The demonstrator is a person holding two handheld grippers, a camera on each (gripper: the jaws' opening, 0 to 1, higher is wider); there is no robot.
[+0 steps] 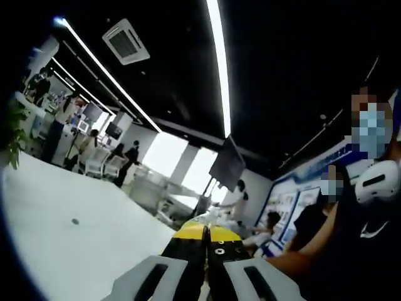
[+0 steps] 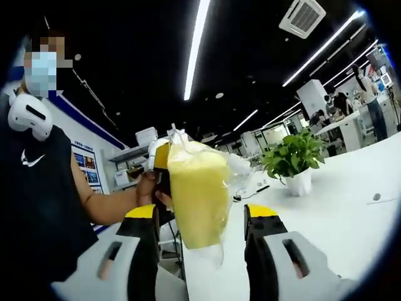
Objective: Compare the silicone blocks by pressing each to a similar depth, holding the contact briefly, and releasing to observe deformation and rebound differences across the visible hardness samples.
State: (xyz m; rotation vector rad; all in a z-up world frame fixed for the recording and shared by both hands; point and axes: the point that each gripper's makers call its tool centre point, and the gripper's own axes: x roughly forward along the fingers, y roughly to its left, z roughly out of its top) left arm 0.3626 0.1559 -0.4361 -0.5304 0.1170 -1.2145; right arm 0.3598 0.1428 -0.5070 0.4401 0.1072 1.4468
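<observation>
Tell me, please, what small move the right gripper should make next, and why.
Probably close the right gripper gently on the bagged yellow block: its jaws stand open on either side, not yet pressing, while a hand holds it up.

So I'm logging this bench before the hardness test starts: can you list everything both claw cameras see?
Silicone block: one, yellow, in a clear plastic bag, hanging between the right claw's jaws.
Potted plant: one, green in a white pot, on the table behind the block.
Table: one, white, below the claws.
Ceiling light strips: several, white, overhead.
Air vent: one, white, in the dark ceiling.
Monitor: one, dark, hanging at the far end.
Background people: several, dark clothes, at distant desks.
Hand: one, behind the bag.
Left claw: black, yellow tips, jaws together.
Right claw: black, yellow tips, jaws apart.
</observation>
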